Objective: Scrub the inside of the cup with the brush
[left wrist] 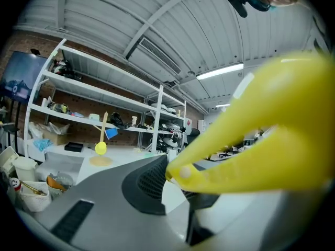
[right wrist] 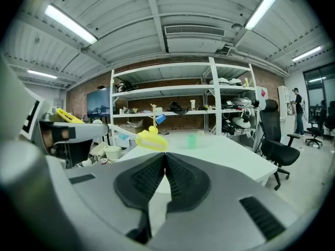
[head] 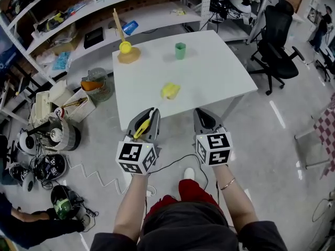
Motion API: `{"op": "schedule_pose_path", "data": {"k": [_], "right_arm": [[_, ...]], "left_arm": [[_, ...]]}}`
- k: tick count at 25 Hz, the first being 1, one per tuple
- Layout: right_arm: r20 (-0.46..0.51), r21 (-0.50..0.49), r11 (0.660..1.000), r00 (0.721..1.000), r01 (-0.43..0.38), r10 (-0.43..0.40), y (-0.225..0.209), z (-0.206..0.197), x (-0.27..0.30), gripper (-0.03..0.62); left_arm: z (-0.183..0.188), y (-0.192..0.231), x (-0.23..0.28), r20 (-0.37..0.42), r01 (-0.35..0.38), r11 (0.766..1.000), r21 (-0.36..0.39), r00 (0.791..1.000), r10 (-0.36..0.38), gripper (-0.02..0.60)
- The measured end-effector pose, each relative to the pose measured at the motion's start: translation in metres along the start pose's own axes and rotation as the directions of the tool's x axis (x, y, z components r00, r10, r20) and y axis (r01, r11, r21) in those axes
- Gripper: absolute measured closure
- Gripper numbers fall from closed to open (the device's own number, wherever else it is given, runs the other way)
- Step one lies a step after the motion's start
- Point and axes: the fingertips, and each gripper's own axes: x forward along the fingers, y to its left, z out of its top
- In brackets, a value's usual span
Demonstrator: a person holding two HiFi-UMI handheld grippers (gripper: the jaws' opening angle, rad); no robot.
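The left gripper (head: 152, 114) has its fingers pinched on the yellow brush (head: 142, 128). The right gripper (head: 201, 114) has its fingers pressed together on nothing. Both hang just off the worktop's (head: 220, 77) near edge. The green cup (head: 180, 50) stands upright toward the far edge, well apart from both. A yellow lump (head: 170, 90) lies between.

In the left gripper view a blurred yellow piece (left wrist: 261, 135) runs off the edge at 3 o'clock and covers one jaw of the left gripper (left wrist: 177, 184); whether the jaws pinch it is unclear. In the head view, the yellow lump (head: 170, 90) on the desk (head: 220, 82) is too small to identify.
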Motion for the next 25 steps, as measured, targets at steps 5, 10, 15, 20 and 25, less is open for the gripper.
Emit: {"op": "schedule_pose_path", "data": {"k": [5, 10, 15, 20, 25], "right_arm": [[-0.027, 0.0, 1.0, 0.999, -0.02, 0.02, -0.037, 0.007, 0.036, 0.576], [-0.03, 0.003, 0.999, 0.999, -0.036, 0.036, -0.07, 0.013, 0.067, 0.576], [-0.041, -0.001, 0.998, 0.997, -0.06, 0.06, -0.089, 0.018, 0.092, 0.575], [-0.039, -0.001, 0.997, 0.996, -0.074, 0.074, -0.1, 0.023, 0.107, 0.575], [-0.03, -0.008, 0.997, 0.996, -0.08, 0.079, -0.1, 0.032, 0.128, 0.574]], "left_arm": [[0.004, 0.005, 0.05, -0.015, -0.024, 1.0, -0.002, 1.0, 0.024, 0.537], [0.008, 0.01, 0.095, -0.02, -0.045, 0.999, 0.004, 0.999, 0.045, 0.537], [0.018, 0.014, 0.125, -0.007, -0.074, 0.997, -0.012, 0.997, 0.074, 0.537], [0.03, 0.017, 0.14, 0.003, -0.094, 0.996, 0.001, 0.996, 0.094, 0.537], [0.041, 0.029, 0.152, 0.006, -0.098, 0.995, 0.034, 0.995, 0.098, 0.537]]}}
